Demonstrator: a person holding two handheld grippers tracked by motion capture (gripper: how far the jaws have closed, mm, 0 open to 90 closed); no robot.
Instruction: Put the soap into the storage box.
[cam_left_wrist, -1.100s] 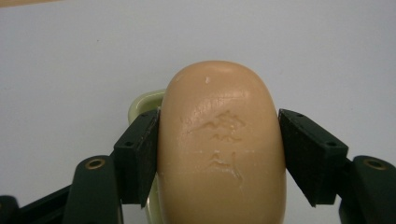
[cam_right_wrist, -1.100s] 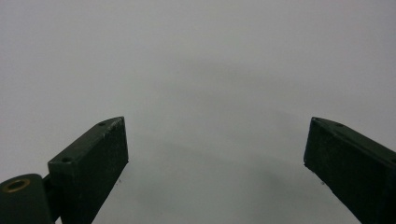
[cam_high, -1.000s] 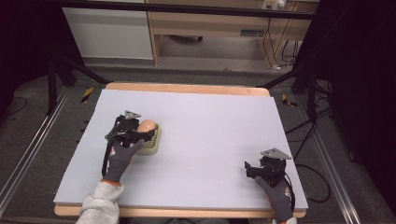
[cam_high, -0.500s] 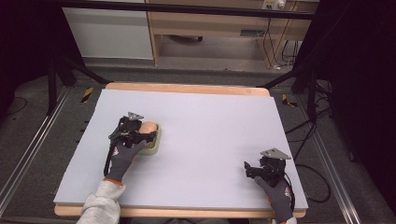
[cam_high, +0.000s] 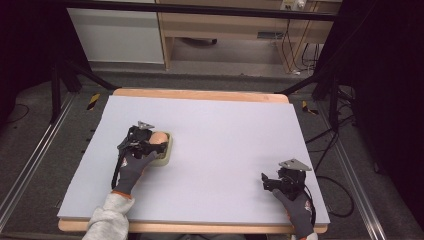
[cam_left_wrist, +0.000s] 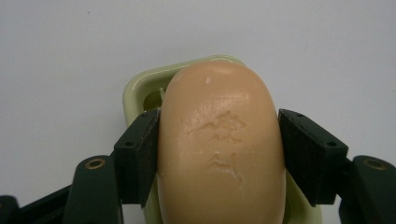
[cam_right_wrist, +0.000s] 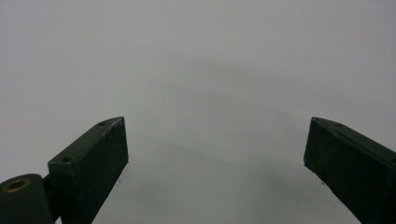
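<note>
Looking along our left gripper (cam_left_wrist: 219, 154), we see its two black jaws pressed against the long sides of a smooth peach-coloured oval bar of soap (cam_left_wrist: 222, 144), pinching it over a pale green plastic soap dish (cam_left_wrist: 140, 88); faint raised marks show on the soap's top, detail the high view is too distant to give. From above, our left gripper (cam_high: 150, 142) and the soap (cam_high: 159, 138) sit left of centre on the flat grey table board (cam_high: 225, 130), dish (cam_high: 167, 152) beneath. Our right gripper (cam_high: 272, 181) rests near the front right corner, well apart; its own view shows the jaws spread wide (cam_right_wrist: 215, 158) over bare board (cam_right_wrist: 201, 70).
</note>
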